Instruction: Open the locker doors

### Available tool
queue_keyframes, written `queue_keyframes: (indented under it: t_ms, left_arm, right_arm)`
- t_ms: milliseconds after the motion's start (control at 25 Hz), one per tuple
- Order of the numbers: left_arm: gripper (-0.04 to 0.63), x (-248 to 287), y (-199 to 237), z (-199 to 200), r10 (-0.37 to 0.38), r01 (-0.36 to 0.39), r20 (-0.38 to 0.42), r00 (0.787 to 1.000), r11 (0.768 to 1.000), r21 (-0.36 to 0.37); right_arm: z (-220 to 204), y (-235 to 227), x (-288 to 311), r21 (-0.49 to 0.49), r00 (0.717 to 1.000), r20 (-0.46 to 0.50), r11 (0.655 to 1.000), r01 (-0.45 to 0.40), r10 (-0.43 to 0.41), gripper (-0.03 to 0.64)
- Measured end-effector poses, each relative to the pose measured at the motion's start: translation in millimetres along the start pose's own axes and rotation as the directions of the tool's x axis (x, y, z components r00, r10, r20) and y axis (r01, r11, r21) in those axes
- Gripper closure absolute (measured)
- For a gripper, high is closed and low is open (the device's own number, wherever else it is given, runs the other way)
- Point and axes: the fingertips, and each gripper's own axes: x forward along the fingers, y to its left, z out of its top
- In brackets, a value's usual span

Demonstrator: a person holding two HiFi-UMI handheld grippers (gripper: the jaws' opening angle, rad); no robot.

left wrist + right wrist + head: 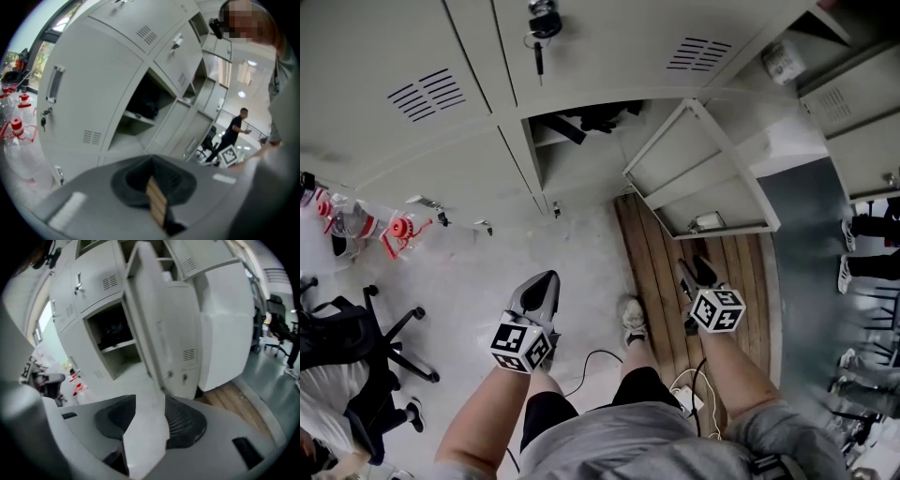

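Swinging out from the bank of grey lockers point(412, 56), one locker door point(703, 178) in the lower row stood wide open. Its inner face was turned toward the head camera and its free edge reached over a strip of wooden boards point(652, 253). The compartment point(572, 141) behind it lay exposed, with a dark bundle point(605, 117) above its shelf. The door directly above was closed, a bunch of keys point(542, 28) hanging from its lock. The louvred doors to the left were closed too.

The right gripper point(695, 272) hung near the open door's lower corner, apart from it, angled down over the boards. Its jaws were spread wide and gripped nothing; pale floor showed through the gap in the right gripper view. The left gripper point(548, 278) was held over the pale floor in front of the closed doors, well apart from the open one. Its jaws were clenched together with nothing between them, the tips meeting in a point.

Between the two grippers the person's shoe point(634, 319) rested at the edge of the boards, with a thin cable point(595, 361) trailing beside it. Farther left, red-capped plastic bottles point(356, 223) sat against the lockers, and a black office chair point(366, 347) stood on the floor. In the left gripper view a person in dark clothes point(234, 131) stood far off down the room.
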Motion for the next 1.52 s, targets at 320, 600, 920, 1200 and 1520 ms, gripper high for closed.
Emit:
queue_keyframes:
  t_ms: [320,600,920,1200,1520]
  left_arm:
    - [0.594,-2,10,13,0.015,-0.014,0.043,0.999,1.000,-0.024]
    - [0.594,-7,6,17,-0.002,0.003,0.057,0.998,1.000,-0.012]
    - [0.594,-13,4,16,0.009,-0.008,0.071,0.997,1.000,-0.014]
    - [0.594,-27,-14,47,-0.003,0.001,0.108,0.994,1.000,0.014]
    - [0.594,-78,-79,171,-0.054,0.025,0.227,0.972,0.991,0.129]
  right_arm:
    - [-10,203,38,-0.215,0.902,-0.051,0.877,-0.430,0.429,0.543]
    - [4,231,41,-0.252,0.880,-0.044,0.847,-0.468,0.473,0.546]
    - [4,227,34,-0.247,0.885,-0.040,0.854,-0.459,0.464,0.546]
    - [38,234,7,-0.263,0.873,0.003,0.843,-0.469,0.487,0.546]
    - [161,232,-88,-0.323,0.861,0.147,0.846,-0.424,0.487,0.547]
